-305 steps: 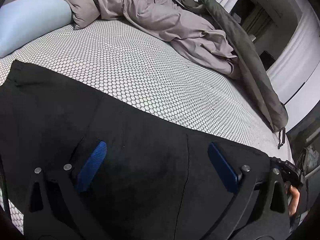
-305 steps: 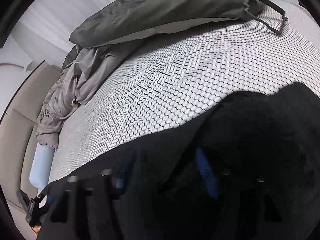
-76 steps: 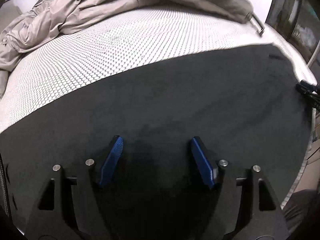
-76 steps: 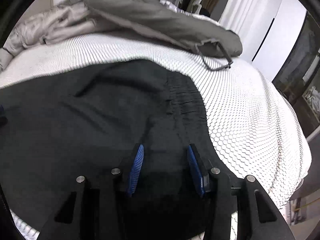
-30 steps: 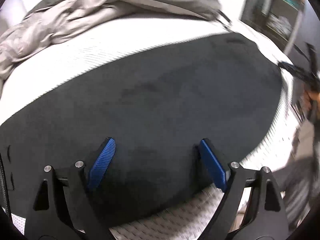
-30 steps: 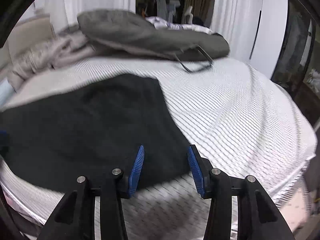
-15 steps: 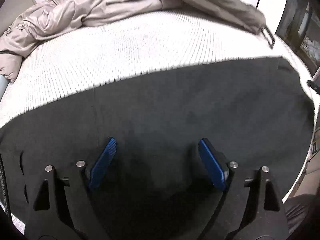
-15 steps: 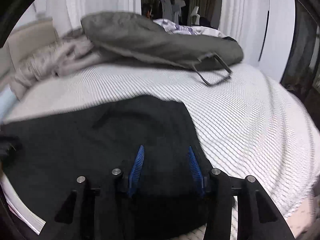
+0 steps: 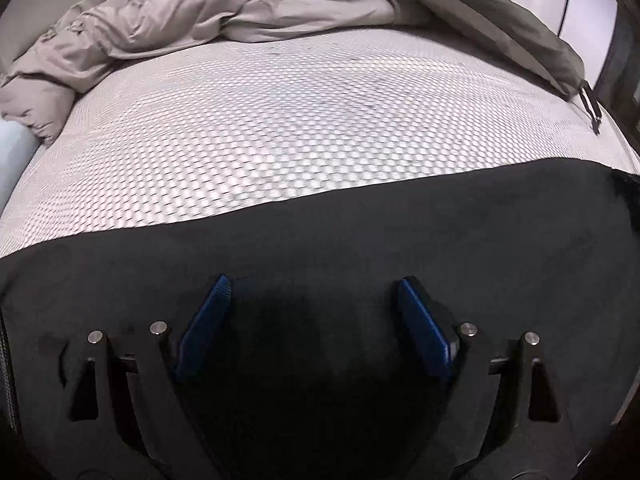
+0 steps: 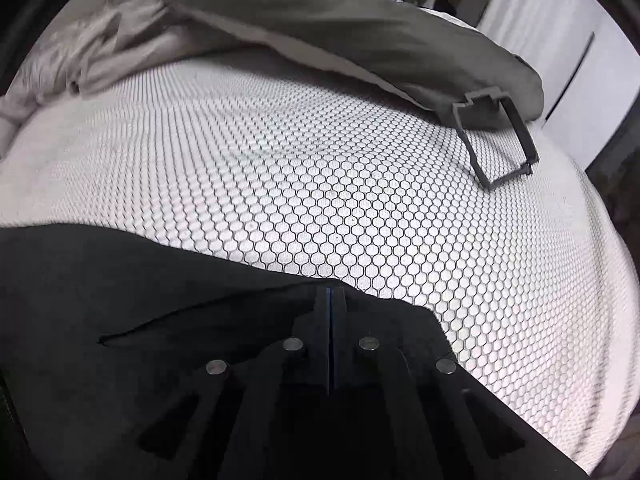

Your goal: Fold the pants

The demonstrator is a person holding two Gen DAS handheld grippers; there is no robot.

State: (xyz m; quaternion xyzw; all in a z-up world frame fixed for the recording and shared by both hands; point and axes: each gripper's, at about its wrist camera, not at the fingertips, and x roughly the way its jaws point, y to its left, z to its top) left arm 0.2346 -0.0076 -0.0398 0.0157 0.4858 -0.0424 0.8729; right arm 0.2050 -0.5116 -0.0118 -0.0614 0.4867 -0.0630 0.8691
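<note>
The black pants (image 9: 360, 232) lie flat across the near part of the bed, spanning the left wrist view. My left gripper (image 9: 314, 308) is open, its blue pads apart just above the cloth. In the right wrist view the pants (image 10: 120, 280) fill the lower left, with a raised fold running toward my right gripper (image 10: 330, 292). Its jaws are closed together at the pants' far edge, apparently pinching the cloth.
The bed has a white honeycomb-patterned cover (image 9: 300, 120). A crumpled beige duvet (image 9: 180, 20) and a dark grey sleeping bag (image 10: 340, 28) with a strap loop (image 10: 496, 136) lie at the back. A pale blue pillow (image 9: 12, 148) sits far left.
My right gripper has closed from open and now sits at the pants' far edge. My left gripper has stayed open and moved lower over the cloth.
</note>
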